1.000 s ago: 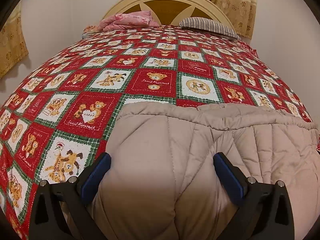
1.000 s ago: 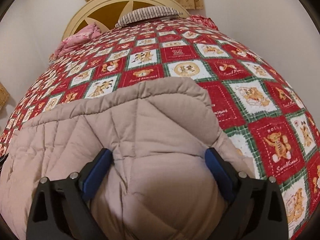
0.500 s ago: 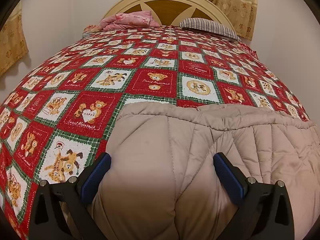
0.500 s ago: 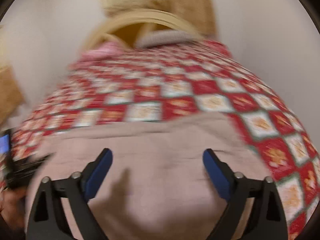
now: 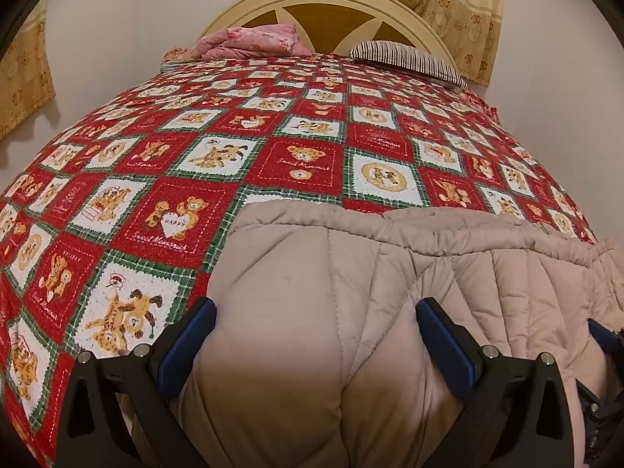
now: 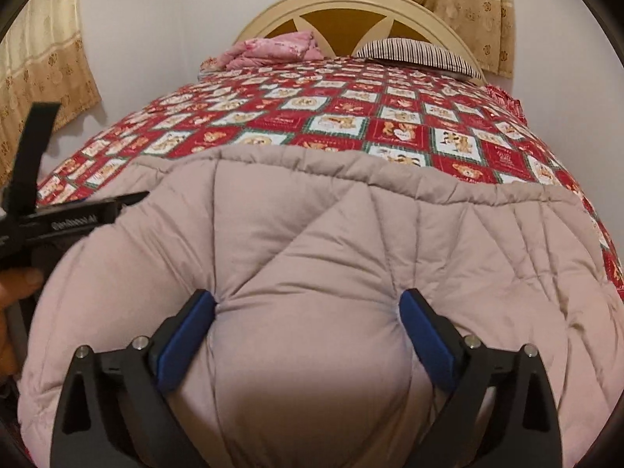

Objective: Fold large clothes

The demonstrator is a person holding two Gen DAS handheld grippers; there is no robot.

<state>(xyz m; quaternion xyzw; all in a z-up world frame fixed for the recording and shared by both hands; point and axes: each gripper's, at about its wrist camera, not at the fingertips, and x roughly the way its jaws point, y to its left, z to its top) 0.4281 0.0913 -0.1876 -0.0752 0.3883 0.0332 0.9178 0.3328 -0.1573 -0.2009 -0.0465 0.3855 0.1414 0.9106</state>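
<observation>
Your quilted beige coat (image 5: 390, 312) lies on the bed (image 5: 273, 148), long axis running side to side; both the left gripper (image 5: 316, 335) and right gripper (image 6: 308, 323) press wide-spread fingers into its near edge (neither clamped).

Both wrist views low, close over jacket (image 5: 312, 312), facing headboard (image 6: 351, 11); share bedspread (image 5: 273, 136).
</observation>
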